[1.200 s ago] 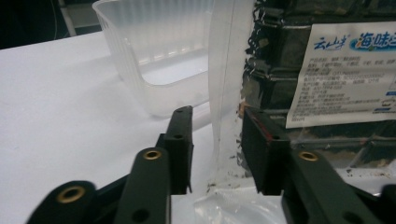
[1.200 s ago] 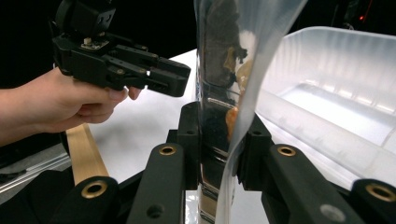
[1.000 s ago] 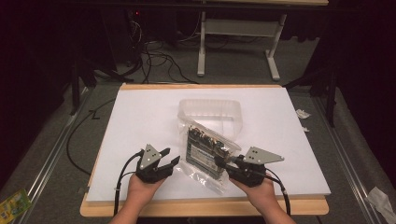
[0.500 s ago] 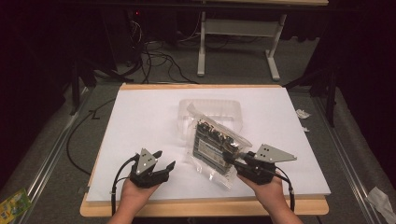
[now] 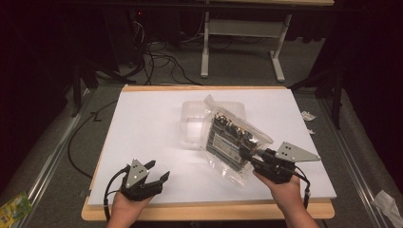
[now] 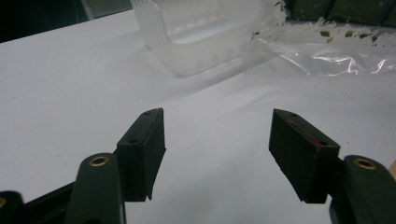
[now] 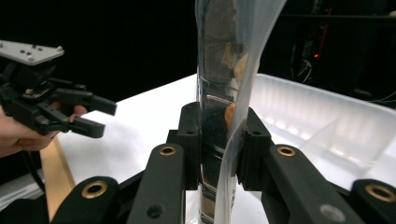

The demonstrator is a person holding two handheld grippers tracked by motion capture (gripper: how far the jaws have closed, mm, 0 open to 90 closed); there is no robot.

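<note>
1. at the near left of the table (image 5: 142, 123), the left gripper (image 5: 151, 179) sits low over the bare white sheet with its jaws apart and nothing between them; the left gripper view confirms the wide gap over empty surface.
2. mid-table, a clear tub (image 5: 192, 118) stands empty as far as i can see. its near wall shows in the left gripper view (image 6: 196, 51), and in the right gripper view (image 7: 317, 121) it lies just beyond the bag.
3. right of centre, the bag (image 5: 233, 140), clear plastic with a dark pack inside, is lifted and tilted, its far end over or against the tub, its near corner in the right gripper (image 5: 251, 159).
4. the right gripper view shows the jaws pressed together on the bag's film (image 7: 219, 154), so the pinch looks firm.
5. judged progress: pickup is done and the bag is up off the table. moving it to the tub appears to be underway, not finished. placement or emptying is left, and the left gripper has no part in it yet.
6. hard to make out: whether the bag's far end touches the tub rim or hovers. print on the dark pack is too small to read. whether the bag is sealed or torn at the top cannot be told. the bag's lower edge is cut off in the right gripper view.
</note>
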